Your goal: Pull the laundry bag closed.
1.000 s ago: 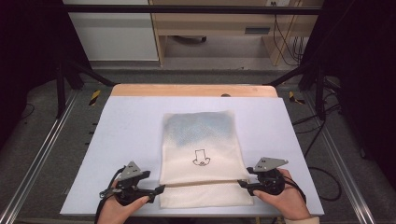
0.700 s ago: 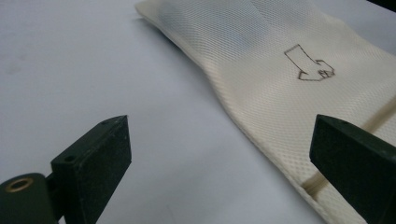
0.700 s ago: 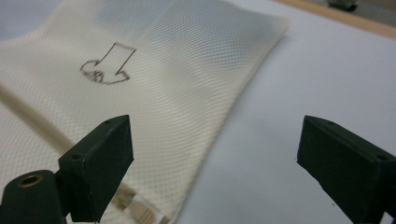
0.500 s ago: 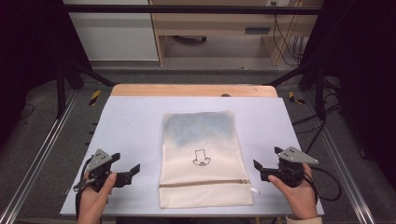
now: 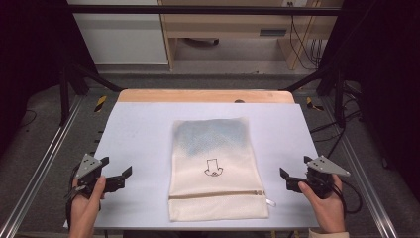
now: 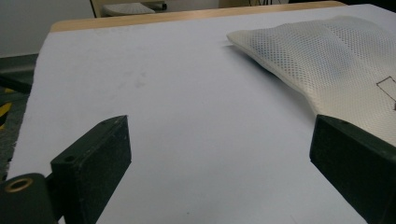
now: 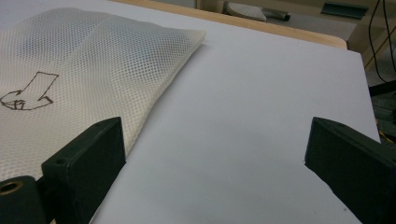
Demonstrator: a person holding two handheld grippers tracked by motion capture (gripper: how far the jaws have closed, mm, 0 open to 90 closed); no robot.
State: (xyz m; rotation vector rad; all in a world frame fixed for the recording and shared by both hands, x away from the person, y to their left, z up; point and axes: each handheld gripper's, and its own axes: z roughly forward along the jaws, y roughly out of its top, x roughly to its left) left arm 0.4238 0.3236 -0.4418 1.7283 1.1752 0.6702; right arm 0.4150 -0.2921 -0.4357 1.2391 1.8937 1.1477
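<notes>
Here the left gripper sits near the front left corner of the tabletop, held in the person's left hand and pointing inward toward the middle. Its jaws have just been opening and now stand spread wide, with bare white surface between them in the left gripper view; nothing is held.

In the middle, nearer the front edge than the back, lies a cream mesh laundry bag, flat, its long side running front to back. A bluish item shows through the mesh in its far half, a small black line drawing marks its centre, and a zipper crosses it close to the front end, with the pull at the bag's right side.

Toward the front right corner, the right gripper is held in the right hand, aimed at the bag but well apart from it. Its jaws too have just been opening and are spread wide over bare tabletop, the bag's edge lying just beside one jaw in the right gripper view.
</notes>
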